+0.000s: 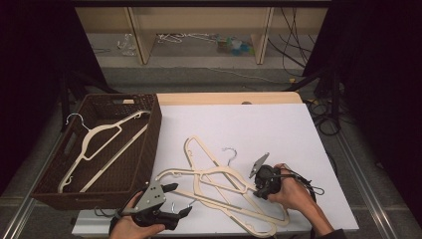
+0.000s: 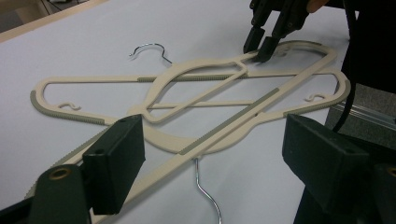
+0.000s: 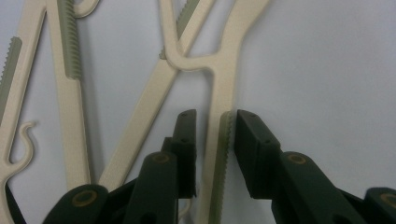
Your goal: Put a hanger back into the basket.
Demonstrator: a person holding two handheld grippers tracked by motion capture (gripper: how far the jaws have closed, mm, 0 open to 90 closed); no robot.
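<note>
leftmost, off the table's left edge: a brown woven basket [image 1: 149, 130] holding one cream plastic hanger [image 1: 102, 144], lying on a slant with its metal hook toward the basket's far left corner.

near the table's front edge, left of centre: left gripper [image 1: 175, 200] held in a hand, jaws spread wide, gripping nothing. its own view shows the two black jaws either side of the hanger pile's near end, above the surface.

centre to right, toward the front edge of the white table [image 1: 259, 129]: tangled pile of cream hangers [image 1: 219, 186], at least two, arms crossing, with ribbed grey grip strips. one metal hook [image 1: 230, 152] points to the far side; another [image 2: 205, 191] points toward the front edge.

right of the pile: right gripper [image 1: 258, 185], jaws set either side of one hanger arm [image 3: 223, 140] at its ribbed strip, nearly pressed onto it; whether they touch cannot be told.

risk, as judged: the arms interlock, so lifting the pinched hanger would likely drag a second one along, or twist it out of a thin edge grip.

view differences: the right gripper view gives the narrow gap at the ribbed strip; the left gripper view shows the crossing of the arms and both hooks; the high view gives the basket.
</note>
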